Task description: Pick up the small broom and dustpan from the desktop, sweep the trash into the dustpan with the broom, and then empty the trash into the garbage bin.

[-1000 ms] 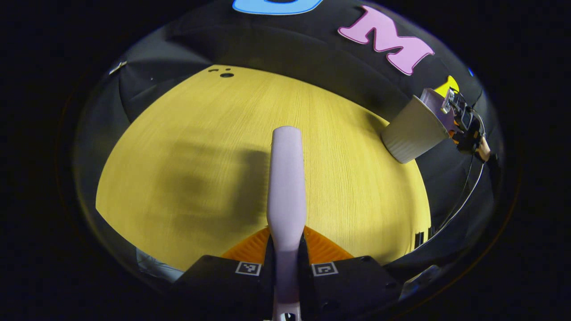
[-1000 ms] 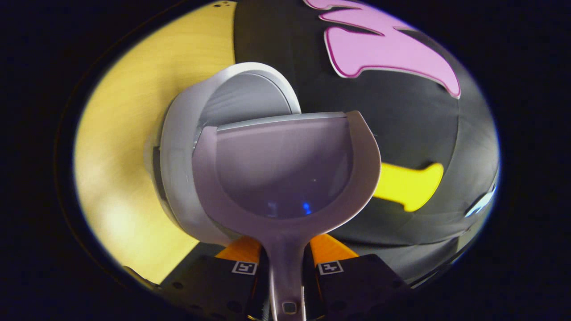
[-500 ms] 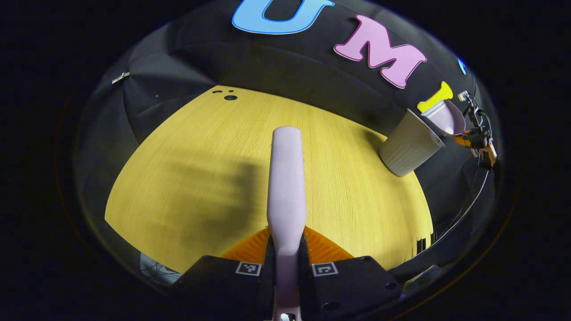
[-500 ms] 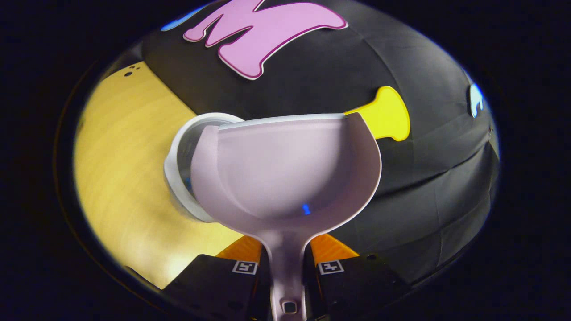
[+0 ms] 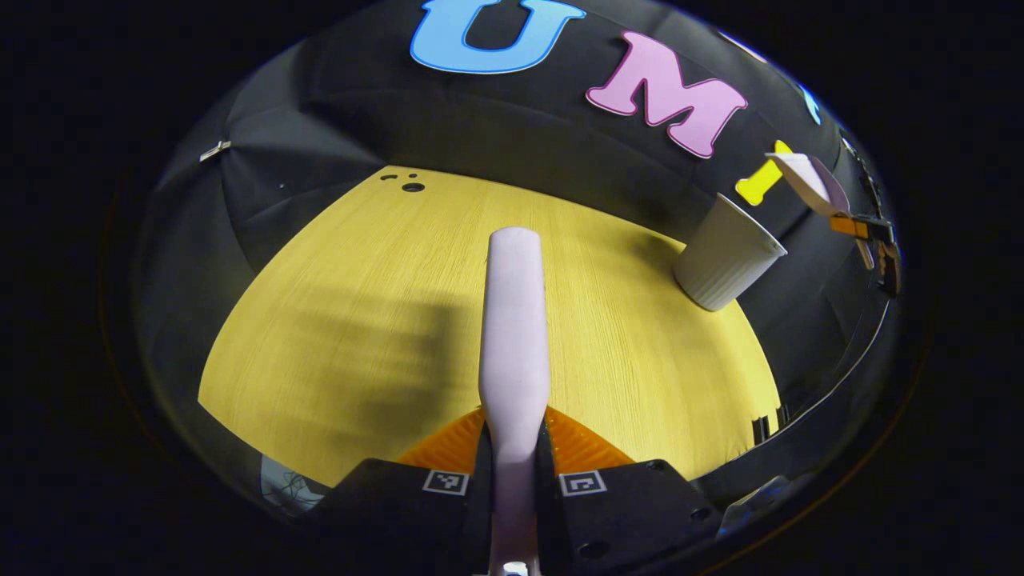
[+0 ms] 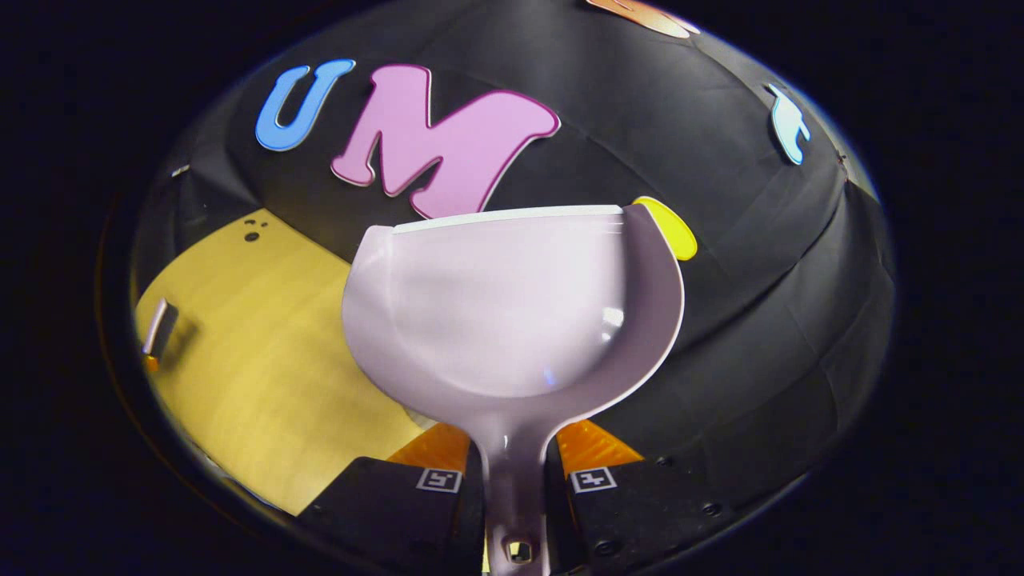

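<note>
Left gripper view: your left gripper [image 5: 514, 472] has its jaws clenched on the broom [image 5: 515, 320] handle, which runs straight ahead above the yellow worktop [image 5: 336, 320]. The bin [image 5: 726, 254] stands upright at the far right edge of the worktop, close to the booth wall. Beyond it, raised and apart from its rim, your right gripper [image 5: 868, 236] carries the dustpan [image 5: 808, 182].

Right gripper view: the jaws of your right gripper [image 6: 516, 480] grip the dustpan [image 6: 512, 308] by its handle. The pan is level, its mouth facing the wall, and its inside is bare of trash. At the left edge of the worktop [image 6: 264, 360], a small grey piece [image 6: 158, 328] with an orange end is probably the far tip of the left tool; it is too small to tell.

Change: one second ago the pan is tipped over the bin's open mouth. Half a second ago it half covers the rim. Now it is lifted clear, and the bin lies hidden behind it in the right gripper view. The broom holds its place throughout, and no trash shows on the visible worktop.

Reading: the emptying step appears complete. What remains, by judgement, is to set both tools down without knocking the bin.
</note>
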Available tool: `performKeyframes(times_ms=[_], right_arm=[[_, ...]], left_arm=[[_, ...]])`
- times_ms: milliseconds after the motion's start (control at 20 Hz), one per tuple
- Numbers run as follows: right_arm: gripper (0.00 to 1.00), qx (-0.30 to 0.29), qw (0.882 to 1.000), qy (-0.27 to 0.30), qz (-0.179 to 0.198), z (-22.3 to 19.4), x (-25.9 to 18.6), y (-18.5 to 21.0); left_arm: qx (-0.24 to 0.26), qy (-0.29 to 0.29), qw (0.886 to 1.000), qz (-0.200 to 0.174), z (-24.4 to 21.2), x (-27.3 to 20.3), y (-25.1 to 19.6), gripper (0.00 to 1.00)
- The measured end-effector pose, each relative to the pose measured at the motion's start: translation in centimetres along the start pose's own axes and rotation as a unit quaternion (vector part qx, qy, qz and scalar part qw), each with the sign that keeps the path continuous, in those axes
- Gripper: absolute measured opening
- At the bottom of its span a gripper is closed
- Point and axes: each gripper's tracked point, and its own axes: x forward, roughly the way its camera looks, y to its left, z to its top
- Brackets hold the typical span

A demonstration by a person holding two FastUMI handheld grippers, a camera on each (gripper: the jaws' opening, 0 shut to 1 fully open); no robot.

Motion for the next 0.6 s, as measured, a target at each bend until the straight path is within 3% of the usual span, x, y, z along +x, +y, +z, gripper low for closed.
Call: performKeyframes(times_ms=[50, 100, 250, 300, 600], right_arm=[[0.38, 0.015, 1.0, -0.007, 0.021, 0.4, 0.1, 0.6], [0.34, 0.027, 0.999, -0.009, 0.039, 0.5, 0.4, 1.3], [0.34, 0.044, 0.995, 0.005, 0.091, -0.4, 2.7, 3.3], [0.39, 0.05, 0.992, 0.018, 0.118, -1.2, 2.7, 4.1], [0.34, 0.067, 0.974, 0.056, 0.208, -2.3, 3.1, 5.1]], left_arm=[[0.008, -0.001, 1.0, 0.001, 0.2, 0.0, 0.1, 0.27], [0.012, -0.003, 1.0, 0.001, 0.5, 0.0, 0.2, 0.27], [0.016, -0.005, 1.0, 0.002, 0.7, 0.4, 0.3, 0.27], [0.016, -0.003, 1.0, 0.002, 0.7, 0.7, 0.2, 0.27], [0.016, 0.02, 1.0, 0.001, 0.1, 2.8, -0.9, 0.25]])
